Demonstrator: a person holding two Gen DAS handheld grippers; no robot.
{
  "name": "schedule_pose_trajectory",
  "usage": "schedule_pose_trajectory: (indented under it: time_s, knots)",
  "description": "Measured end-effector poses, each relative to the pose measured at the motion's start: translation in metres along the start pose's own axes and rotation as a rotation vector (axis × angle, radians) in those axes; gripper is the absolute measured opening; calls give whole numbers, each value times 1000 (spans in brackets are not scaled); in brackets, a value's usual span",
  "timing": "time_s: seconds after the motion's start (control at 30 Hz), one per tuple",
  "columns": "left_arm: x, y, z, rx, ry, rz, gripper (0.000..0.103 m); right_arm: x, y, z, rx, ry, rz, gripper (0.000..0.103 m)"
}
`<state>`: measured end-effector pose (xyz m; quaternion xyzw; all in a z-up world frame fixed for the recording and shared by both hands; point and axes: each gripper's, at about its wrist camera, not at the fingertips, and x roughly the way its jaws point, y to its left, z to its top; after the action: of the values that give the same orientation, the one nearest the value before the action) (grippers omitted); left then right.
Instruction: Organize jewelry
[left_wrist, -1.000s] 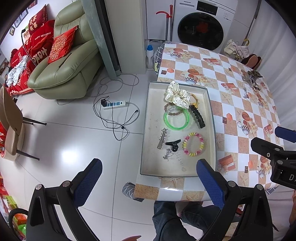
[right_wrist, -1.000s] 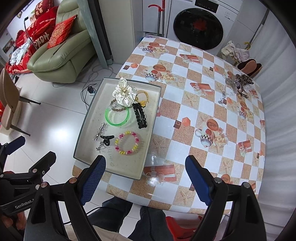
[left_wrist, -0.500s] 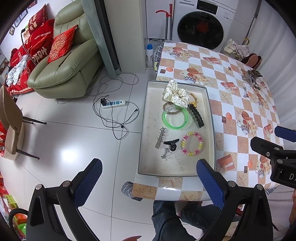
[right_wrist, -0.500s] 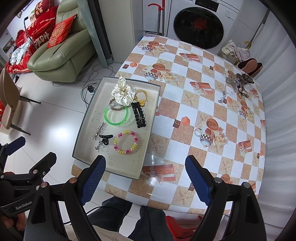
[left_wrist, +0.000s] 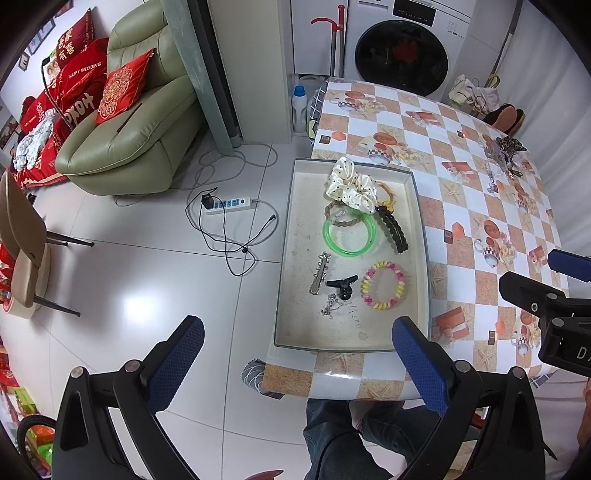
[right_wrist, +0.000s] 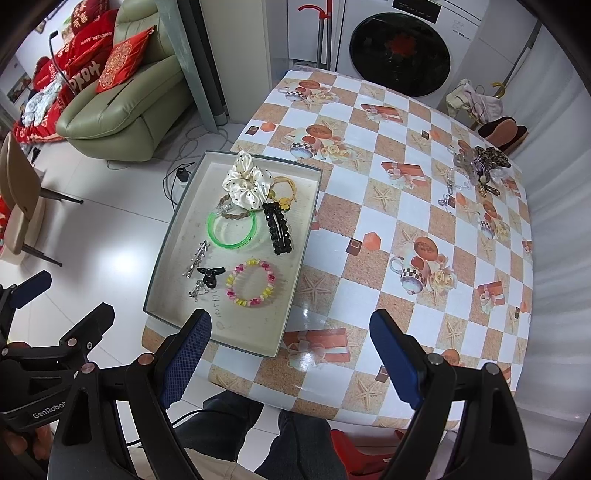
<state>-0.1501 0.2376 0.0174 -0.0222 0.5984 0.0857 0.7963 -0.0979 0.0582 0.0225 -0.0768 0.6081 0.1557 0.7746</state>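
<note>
Overhead, both grippers are held high above the surface (right_wrist: 369, 229), apparently so that the whole layout can be taken in before a piece is chosen. The left gripper (left_wrist: 295, 354) is seen with its fingers (left_wrist: 417, 365) spread wide and nothing between them; the right gripper (right_wrist: 291, 354) is likewise held wide and empty.

Most of the jewelry is gathered in a shallow grey tray (right_wrist: 162, 273) set at the surface's left edge, presumably as the place for sorted pieces. At the tray's far end a cream dotted scrunchie (right_wrist: 245, 181) is laid over a braided band (right_wrist: 229, 210) and beside a yellow hair tie (right_wrist: 286, 188). Nearer the tray's middle a green bangle (right_wrist: 231, 230) and a black beaded clip (right_wrist: 279, 230) are placed side by side. Toward the tray's near end a silver clip (right_wrist: 195, 258), a small black claw clip (right_wrist: 210, 275), a little silver chain piece (right_wrist: 195, 290) and a pink-and-yellow bead bracelet (right_wrist: 251, 282) are spread apart.

Well away from the tray, at the surface's far right corner, a tangled pile of unsorted pieces (right_wrist: 476, 166) is left, and is judged to be what remains to be brought over. Everything lies well below and ahead of both pairs of fingers; nothing is touched.
</note>
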Motion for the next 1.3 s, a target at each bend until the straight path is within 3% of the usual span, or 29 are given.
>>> schedule_pose_trajectory:
  time_s: [1.3]
  knots:
    - [8,11,2,-22,6,17,103,4,10,2,-13,10,2,90]
